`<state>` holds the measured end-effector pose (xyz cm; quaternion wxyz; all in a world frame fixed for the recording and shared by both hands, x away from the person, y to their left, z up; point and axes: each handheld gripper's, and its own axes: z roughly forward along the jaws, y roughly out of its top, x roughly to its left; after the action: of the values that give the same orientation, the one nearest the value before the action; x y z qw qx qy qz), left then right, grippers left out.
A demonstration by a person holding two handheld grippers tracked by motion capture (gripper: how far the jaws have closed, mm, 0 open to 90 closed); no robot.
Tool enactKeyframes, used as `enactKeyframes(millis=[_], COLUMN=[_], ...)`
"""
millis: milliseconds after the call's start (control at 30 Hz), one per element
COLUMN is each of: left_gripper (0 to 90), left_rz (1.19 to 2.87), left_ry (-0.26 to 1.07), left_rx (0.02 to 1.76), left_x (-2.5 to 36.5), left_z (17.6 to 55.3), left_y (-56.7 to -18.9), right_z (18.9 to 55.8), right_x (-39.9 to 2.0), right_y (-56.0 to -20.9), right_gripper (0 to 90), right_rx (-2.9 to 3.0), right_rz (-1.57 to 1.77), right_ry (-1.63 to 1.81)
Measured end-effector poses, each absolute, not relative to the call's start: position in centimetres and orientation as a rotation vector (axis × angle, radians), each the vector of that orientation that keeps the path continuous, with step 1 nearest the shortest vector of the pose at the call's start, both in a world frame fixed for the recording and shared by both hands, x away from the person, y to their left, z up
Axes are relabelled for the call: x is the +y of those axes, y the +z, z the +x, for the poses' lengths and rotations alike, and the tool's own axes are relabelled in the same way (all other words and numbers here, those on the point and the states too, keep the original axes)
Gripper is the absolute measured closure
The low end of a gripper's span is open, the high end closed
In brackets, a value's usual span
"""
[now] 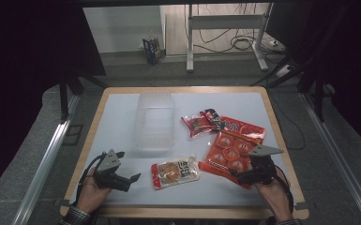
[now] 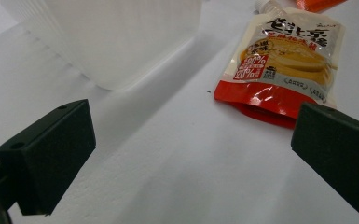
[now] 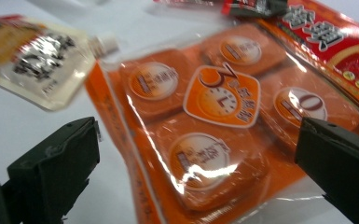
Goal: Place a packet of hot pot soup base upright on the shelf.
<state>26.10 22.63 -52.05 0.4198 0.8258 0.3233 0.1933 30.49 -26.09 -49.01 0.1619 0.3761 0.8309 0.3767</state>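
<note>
1. Currently, the left gripper (image 1: 130, 180) rests on the white table (image 1: 122, 112), jaws wide and empty, near the pale spouted pouch with a red base (image 1: 175, 172).
2. The right gripper (image 1: 238, 175) hovers at the orange 4-cake packet (image 1: 229, 150), jaws wide, nothing held.
3. Step in hand: approach. Next, probably lower and close on a packet edge.

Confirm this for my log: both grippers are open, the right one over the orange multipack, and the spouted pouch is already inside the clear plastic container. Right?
Not quite. The spouted pouch is not inside the clear plastic container; it lies flat on the table in front of it, as the high view shows. The rest stands: the left gripper and right gripper are open, the right one over the orange multipack.
</note>
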Motion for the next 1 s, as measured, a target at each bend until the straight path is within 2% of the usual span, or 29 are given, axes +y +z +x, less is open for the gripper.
enactKeyframes(millis=[333, 1000], left_gripper=[0.0, 0.0], left_rz=[2.123, 2.145], left_ry=[0.525, 0.505], left_rx=[0.727, 0.727], left_x=[21.8, 21.6], left_z=[25.7, 25.7], left_y=[-52.1, -52.3], right_z=[31.0, 31.2], right_x=[-26.3, -26.4], right_y=[-49.8, -50.2], right_gripper=[0.0, 1.3], right_rx=[2.384, 2.418], right_rz=[1.029, 1.065], right_ry=[1.015, 0.97])
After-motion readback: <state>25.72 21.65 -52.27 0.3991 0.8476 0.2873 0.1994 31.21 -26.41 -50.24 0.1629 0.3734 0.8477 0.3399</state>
